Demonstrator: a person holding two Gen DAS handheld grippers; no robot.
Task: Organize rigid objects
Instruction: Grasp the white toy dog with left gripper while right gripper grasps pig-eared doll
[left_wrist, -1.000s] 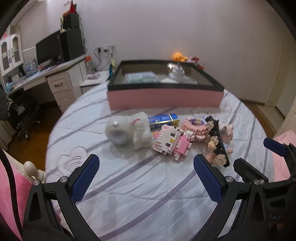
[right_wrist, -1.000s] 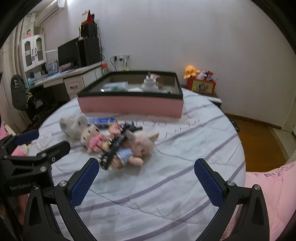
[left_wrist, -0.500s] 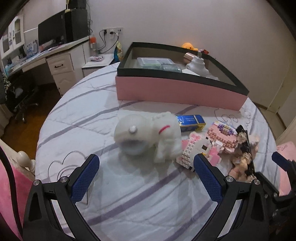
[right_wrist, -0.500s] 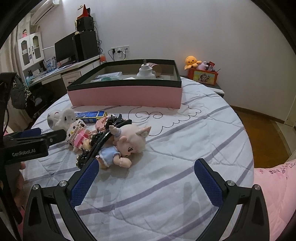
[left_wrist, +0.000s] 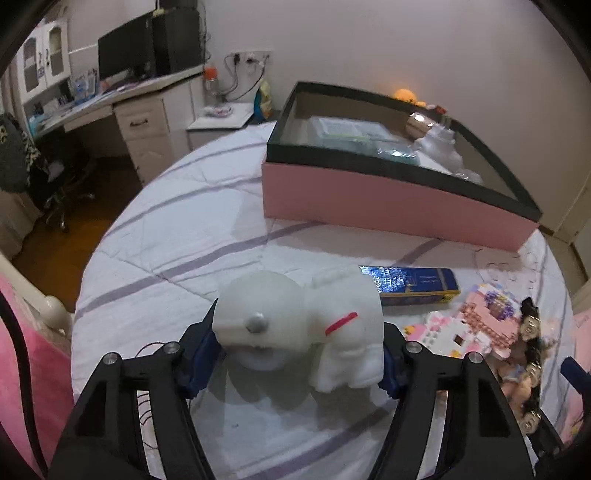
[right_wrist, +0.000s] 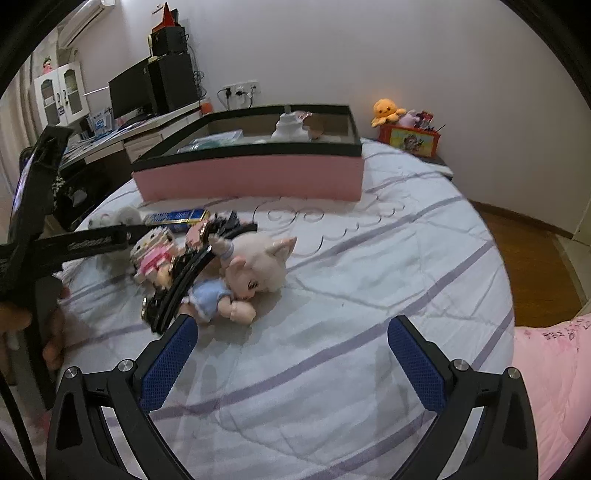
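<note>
Far beyond the fingers and to their left, a white wooden desk carries a black flat monitor. A black swivel chair stands left, on brown wooden floor.

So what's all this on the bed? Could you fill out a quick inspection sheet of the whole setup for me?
Surface: bed cover, white with purple stripes.
Job's things: white toy; blue box; brick figures; doll lying against a black strip; pink tray at the back, some items already inside.
Clutter: orange plush and a red tin on a side table.
Grippers: left gripper closing around the white toy, pads at its sides; right gripper open, nothing between its fingers.
Cables: wires at the wall socket.
Surroundings: desk with monitor, office chair, wood floor.
</note>
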